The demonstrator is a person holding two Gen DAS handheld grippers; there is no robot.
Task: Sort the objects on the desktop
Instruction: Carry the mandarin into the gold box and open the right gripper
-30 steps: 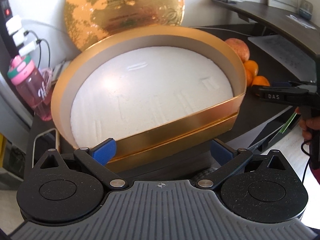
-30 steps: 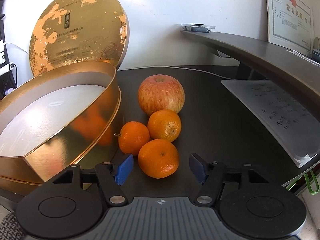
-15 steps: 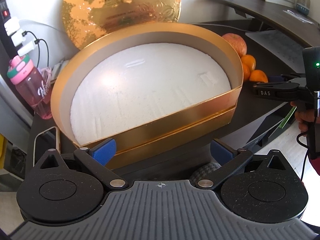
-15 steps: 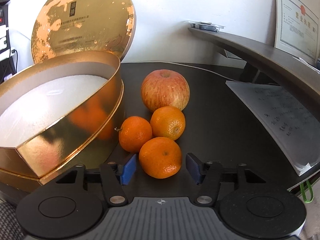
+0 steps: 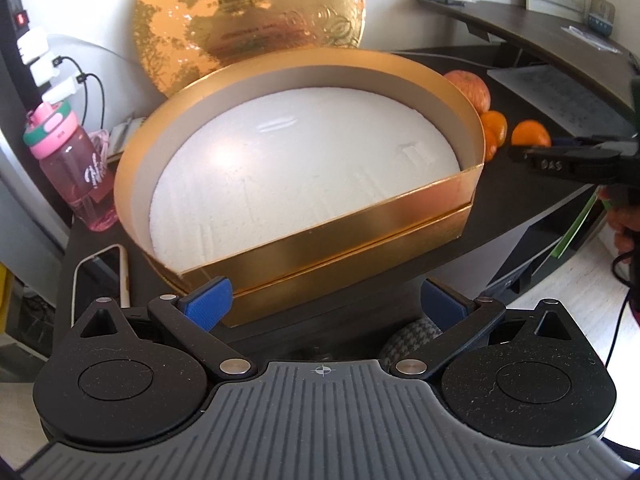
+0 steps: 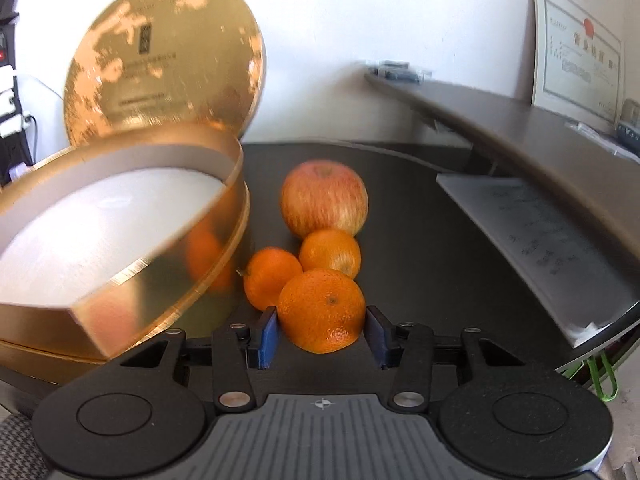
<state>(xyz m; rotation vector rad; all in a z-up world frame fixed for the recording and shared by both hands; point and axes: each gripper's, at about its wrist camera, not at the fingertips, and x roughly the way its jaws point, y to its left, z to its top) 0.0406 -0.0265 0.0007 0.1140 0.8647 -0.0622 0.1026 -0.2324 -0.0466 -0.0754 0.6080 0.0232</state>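
Observation:
An open gold round box [image 5: 320, 236] with a white foam floor sits on the dark desk, and its gold lid [image 5: 248, 12] leans on the wall behind. My left gripper [image 5: 324, 300] stands open just before the box's front wall, holding nothing. Right of the box [image 6: 120, 300] lie a red apple [image 6: 324, 200] and two tangerines [image 6: 272, 280]. My right gripper [image 6: 322, 332] has just been closing and its blue pads now press both sides of the nearest tangerine [image 6: 320, 308]. The left wrist view shows that gripper [image 5: 560, 160] beside the tangerine [image 5: 530, 134].
A pink bottle [image 5: 72, 172] and a phone [image 5: 100, 276] sit left of the box. Chargers [image 5: 36, 52] hang from a power strip at far left. A stack of papers [image 6: 540, 240] lies at right under a raised shelf [image 6: 520, 128].
The right jaws closed in from wide apart until they met the nearest tangerine, and the right view shifted a little. The left gripper stayed open in its place.

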